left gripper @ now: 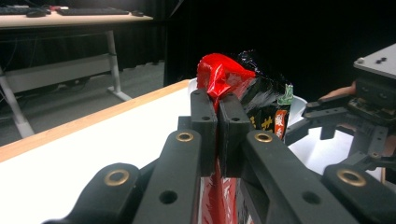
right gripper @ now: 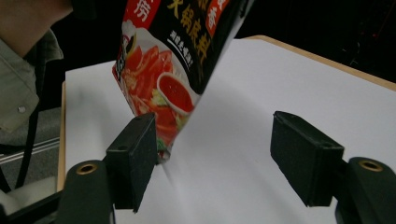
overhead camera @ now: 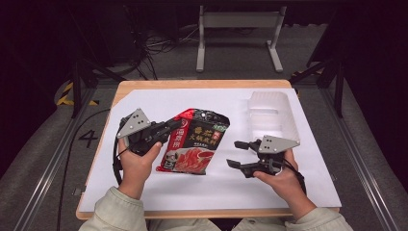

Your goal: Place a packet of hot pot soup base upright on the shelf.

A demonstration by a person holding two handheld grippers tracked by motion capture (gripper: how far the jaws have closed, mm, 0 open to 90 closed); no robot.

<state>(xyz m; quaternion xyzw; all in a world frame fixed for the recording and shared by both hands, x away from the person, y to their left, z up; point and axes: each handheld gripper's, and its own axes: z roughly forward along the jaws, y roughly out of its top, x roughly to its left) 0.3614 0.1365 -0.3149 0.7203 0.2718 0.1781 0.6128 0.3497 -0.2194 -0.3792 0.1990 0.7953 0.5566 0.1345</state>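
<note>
Where white sheet [overhead camera: 144, 192] covers table [overhead camera: 202, 83].

Floor [overhead camera: 57, 159]: "4". Pouch [overhead camera: 195, 142]: Chinese characters, "火锅底料".

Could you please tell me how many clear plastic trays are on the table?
1: the clear plastic tray sits at the table's far right, beyond the right gripper. None seems hidden.

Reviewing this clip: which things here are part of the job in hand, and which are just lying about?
In use:
- hot pot seasoning packet, clamped in the left tongs
- right tongs, open beside it
- probably the clear plastic tray

Lying about:
- metal frame on the floor
- cables
- desk with keyboard
</note>
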